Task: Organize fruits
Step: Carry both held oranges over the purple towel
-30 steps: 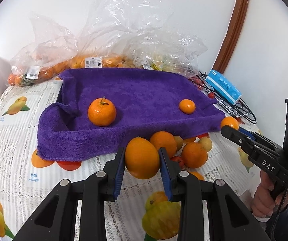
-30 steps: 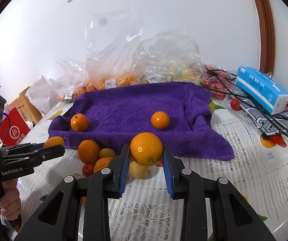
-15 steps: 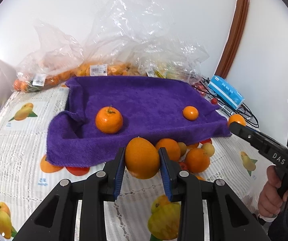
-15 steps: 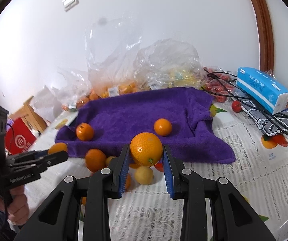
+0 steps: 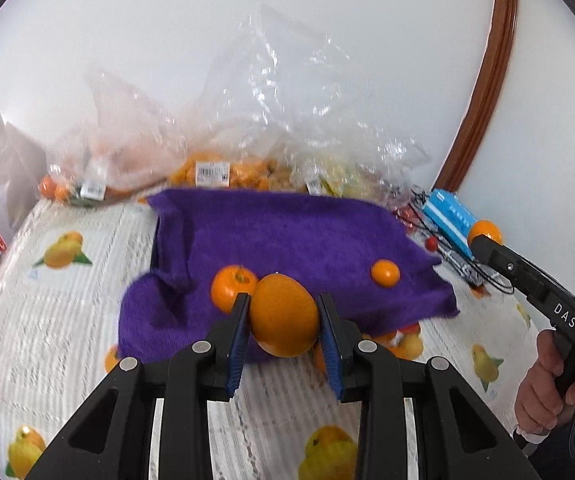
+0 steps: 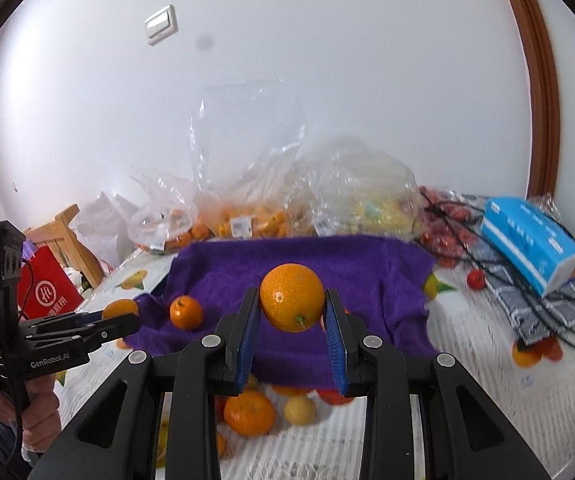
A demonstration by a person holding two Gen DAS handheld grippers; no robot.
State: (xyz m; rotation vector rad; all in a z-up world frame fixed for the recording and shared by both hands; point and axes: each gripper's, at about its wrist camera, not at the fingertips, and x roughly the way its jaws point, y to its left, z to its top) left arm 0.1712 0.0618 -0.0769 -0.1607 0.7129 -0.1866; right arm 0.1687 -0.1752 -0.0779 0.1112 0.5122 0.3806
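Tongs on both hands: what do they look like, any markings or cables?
Both are black plastic pistol-grip tools with blue ribbed pads and silver pivot screws. The right tongs read "DAS"; the left tongs read "GenRobot.AI". A black cable hangs from each handle. A dark sleeve shows at the right wrist.

Orange fruit, purple towel

Towel (image 6: 367, 272) is deep purple, oranges (image 5: 285, 320) bright orange, tablecloth (image 5: 67, 320) white lace with yellow fruit prints, tissue box (image 6: 527, 240) light blue, gripper pads (image 6: 247, 336) blue on black
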